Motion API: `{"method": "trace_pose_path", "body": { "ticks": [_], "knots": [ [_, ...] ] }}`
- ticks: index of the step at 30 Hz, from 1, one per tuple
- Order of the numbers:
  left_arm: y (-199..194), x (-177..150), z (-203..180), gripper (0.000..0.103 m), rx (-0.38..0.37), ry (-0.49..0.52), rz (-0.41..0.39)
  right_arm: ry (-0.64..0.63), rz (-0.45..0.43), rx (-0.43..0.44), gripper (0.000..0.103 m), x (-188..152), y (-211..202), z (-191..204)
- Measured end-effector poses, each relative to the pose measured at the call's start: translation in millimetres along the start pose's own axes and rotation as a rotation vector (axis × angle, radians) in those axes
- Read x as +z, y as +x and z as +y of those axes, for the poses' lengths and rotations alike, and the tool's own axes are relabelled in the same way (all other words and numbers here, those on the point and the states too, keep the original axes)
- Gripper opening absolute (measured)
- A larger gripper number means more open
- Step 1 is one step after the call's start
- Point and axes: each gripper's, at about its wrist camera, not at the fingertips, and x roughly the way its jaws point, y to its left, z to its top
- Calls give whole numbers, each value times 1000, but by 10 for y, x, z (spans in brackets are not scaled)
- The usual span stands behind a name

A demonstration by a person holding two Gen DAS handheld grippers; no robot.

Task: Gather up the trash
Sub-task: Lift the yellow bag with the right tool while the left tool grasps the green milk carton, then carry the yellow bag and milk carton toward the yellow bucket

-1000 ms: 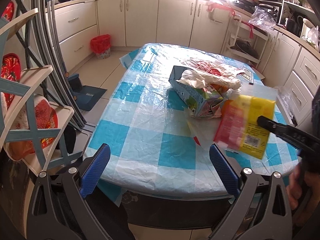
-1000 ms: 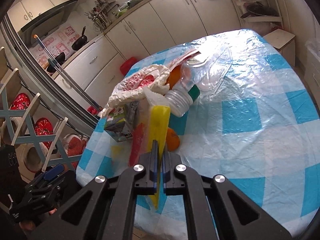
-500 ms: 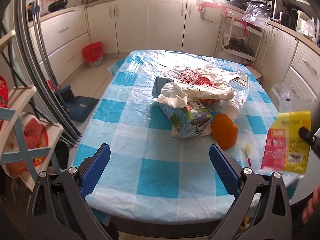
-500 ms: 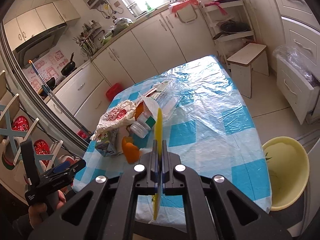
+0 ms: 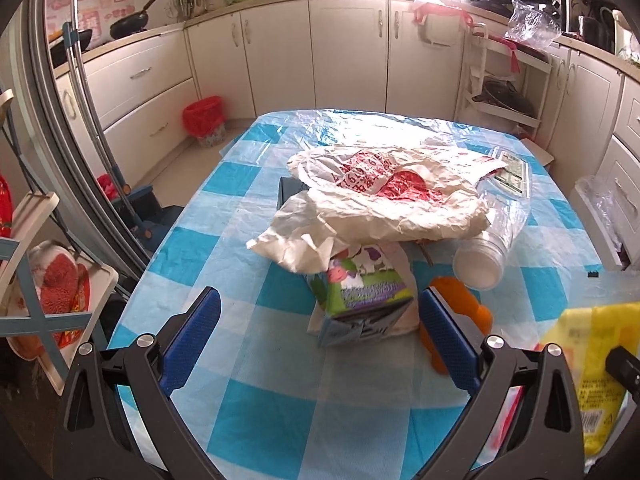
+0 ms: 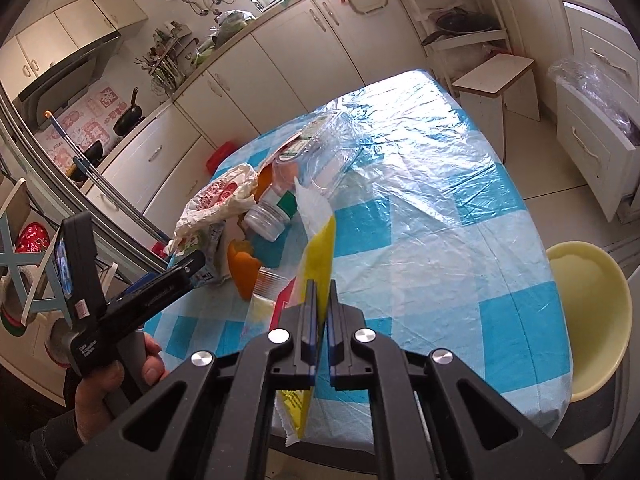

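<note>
R claw (image 6: 322,300) clamped on yellow wrapper (image 6: 318,252), now lifted off desk (image 6: 440,216); L claw (image 5: 320,320) apart, nearing carton (image 5: 360,292) at frame centre.

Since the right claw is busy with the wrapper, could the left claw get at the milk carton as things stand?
Probably yes: the left claw is open and faces the milk carton, with only bare tablecloth between. The plastic bag drapes only over its far end.

The left gripper (image 5: 320,336) has been advanced toward the milk carton (image 5: 362,300), now between its open fingers. The yellow wrapper (image 6: 316,264), clamped in the right gripper (image 6: 321,320), has been lifted off the table (image 6: 440,240).
</note>
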Motion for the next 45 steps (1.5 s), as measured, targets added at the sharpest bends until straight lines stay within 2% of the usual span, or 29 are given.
{"method": "trace_pose_path", "body": {
  "ticks": [5,6,8,10,11,20,26,37,45],
  "knots": [
    [107,76,-37,95,6,10,2,2,8,11,6,-1,25,-1],
    [120,81,-19,91,-6,5,4,1,9,12,6,-2,26,1],
    [163,87,62,75,-44,-11,27,0,9,13,6,-6,26,-2],
    [216,82,173,49,-95,-31,63,0,10,13,6,-6,26,1],
    [240,75,225,44,-108,-32,77,1,10,15,6,-8,26,-2],
    [24,-14,761,43,-118,22,65,6,-12,16,4,6,-25,-14],
    [-182,-155,984,43,-96,32,71,-3,-33,11,3,4,-71,21],
    [-717,-244,1093,43,-136,3,9,1,-111,-6,2,45,-245,25],
    [-1020,-193,1054,42,-214,-3,-26,33,-211,-38,2,115,-511,-98]
  ]
}}
